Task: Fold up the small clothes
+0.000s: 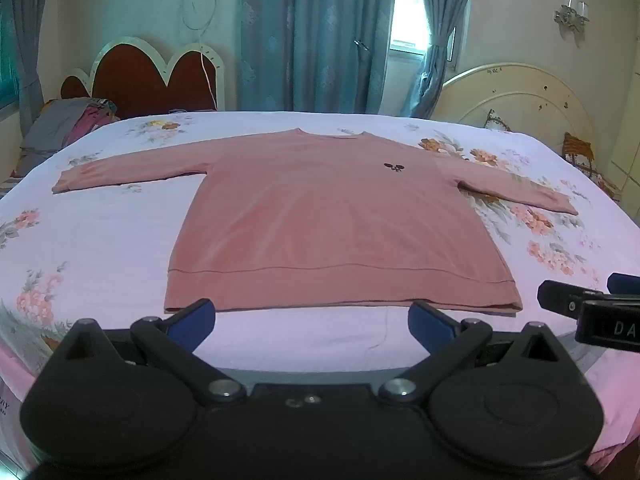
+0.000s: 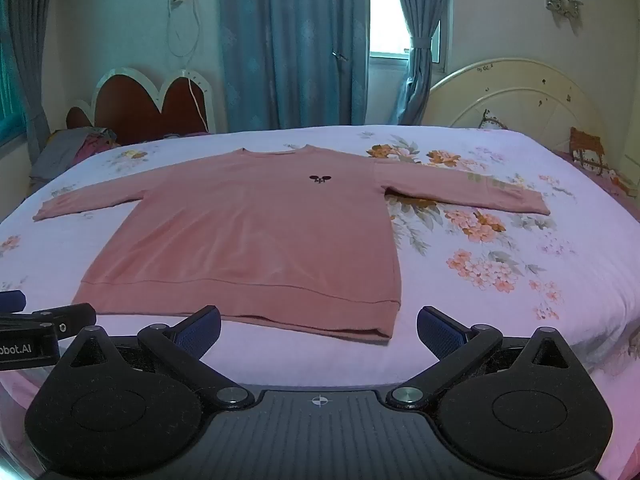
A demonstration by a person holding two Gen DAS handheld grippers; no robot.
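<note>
You hold both grippers, left gripper (image 1: pixel 311 322) and right gripper (image 2: pixel 319 330), released at the frame's bottom, ready for the flat-spread pink long-sleeved sweatshirt (image 1: pixel 320 220) hem.

Pink sweater (image 2: pixel 248 240) flat on bed (image 2: pixel 560 280)

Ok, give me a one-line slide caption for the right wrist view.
Open right gripper hovers before the hem of a pink sweater spread flat on a floral bed.
</note>
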